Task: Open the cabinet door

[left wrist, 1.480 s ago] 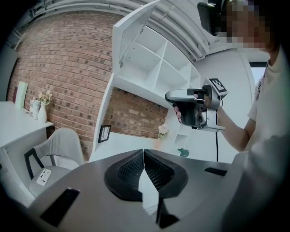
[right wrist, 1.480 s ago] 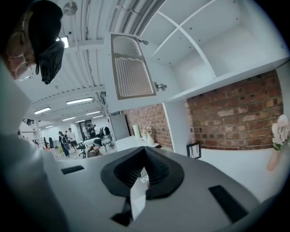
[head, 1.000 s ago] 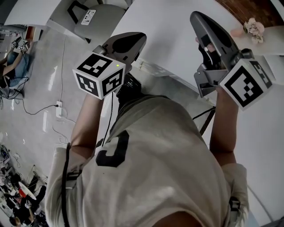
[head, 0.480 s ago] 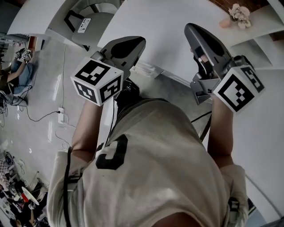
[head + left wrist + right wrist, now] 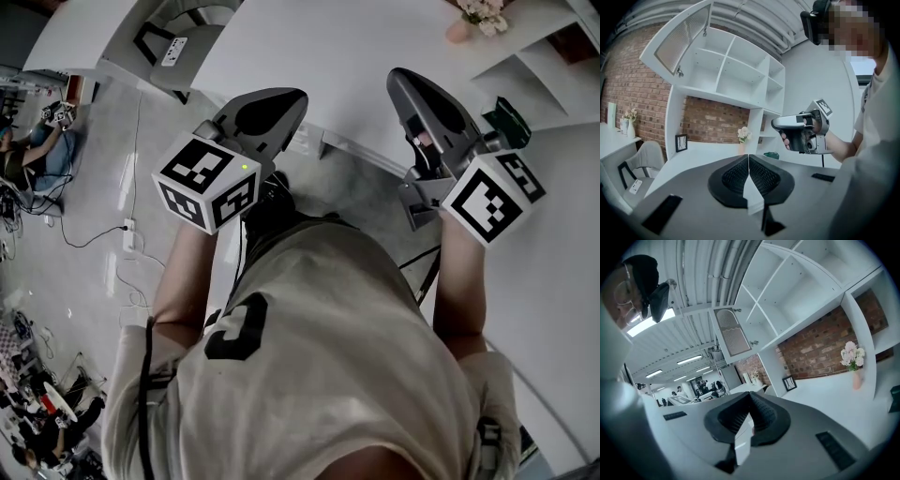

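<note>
Now I am watching the head view slide. Over the last second the vase of flowers [image 5: 473, 17] has been drifting to the top edge, and white shelving [image 5: 548, 66] with a green thing [image 5: 506, 120] on it has been coming in at the right. I am reading that as closing in along the counter [image 5: 356, 56] toward the cabinet [image 5: 726, 70].

The left gripper [image 5: 748, 164] is holding its jaws pressed together on nothing, and so is the right gripper [image 5: 750, 411]. Neither is touching anything.

The cabinet door [image 5: 677, 40], with its ribbed panel, is already standing swung out at the upper left end of the shelving, well apart from both claws. So I am judging the opening as mostly done. The compartments behind it are showing only bare white boards.
</note>
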A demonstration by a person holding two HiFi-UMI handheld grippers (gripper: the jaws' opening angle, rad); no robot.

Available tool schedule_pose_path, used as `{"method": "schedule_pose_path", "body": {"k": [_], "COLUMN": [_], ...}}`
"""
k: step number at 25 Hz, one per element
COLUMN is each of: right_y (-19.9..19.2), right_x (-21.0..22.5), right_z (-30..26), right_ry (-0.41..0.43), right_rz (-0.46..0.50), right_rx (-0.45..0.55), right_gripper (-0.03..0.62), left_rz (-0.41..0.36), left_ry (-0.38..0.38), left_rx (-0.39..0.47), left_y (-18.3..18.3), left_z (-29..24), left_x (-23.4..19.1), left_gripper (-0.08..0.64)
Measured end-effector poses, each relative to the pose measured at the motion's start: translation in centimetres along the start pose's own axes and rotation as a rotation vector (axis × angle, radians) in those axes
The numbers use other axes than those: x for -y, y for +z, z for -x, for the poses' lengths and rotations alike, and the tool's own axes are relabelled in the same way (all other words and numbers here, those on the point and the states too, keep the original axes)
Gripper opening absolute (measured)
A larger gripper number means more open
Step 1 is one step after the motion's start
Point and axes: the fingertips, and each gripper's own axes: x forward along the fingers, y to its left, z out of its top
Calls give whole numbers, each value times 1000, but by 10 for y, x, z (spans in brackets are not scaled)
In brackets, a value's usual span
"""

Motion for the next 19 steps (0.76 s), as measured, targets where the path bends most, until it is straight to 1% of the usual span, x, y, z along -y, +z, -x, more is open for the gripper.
{"method": "schedule_pose_path", "body": {"k": [4, 9, 12, 15, 19], "right_y": [-10, -22, -19, -24, -33], "right_x": [0, -5, -17, -25, -37], "right_z": [11, 2, -10, -27, -46], "right_ry": [21, 54, 90, 91, 94], "right_rz": [-44, -94, -104, -117, -117], "right_rx": [-20, -34, -40, -62, -86], "right_gripper": [26, 26, 26, 26, 26], "left_rz": [16, 27, 16, 14, 22], "left_ry": [37, 74, 107, 123, 145], "left_rx": [-25, -48, -46, -40, -60], "left_y": [-4, -15, -13, -9, -20], "left_z": [9, 22, 33, 46, 58], "left_x": [11, 2, -10, -28, -53], "left_gripper": [18, 18, 18, 18, 18]}}
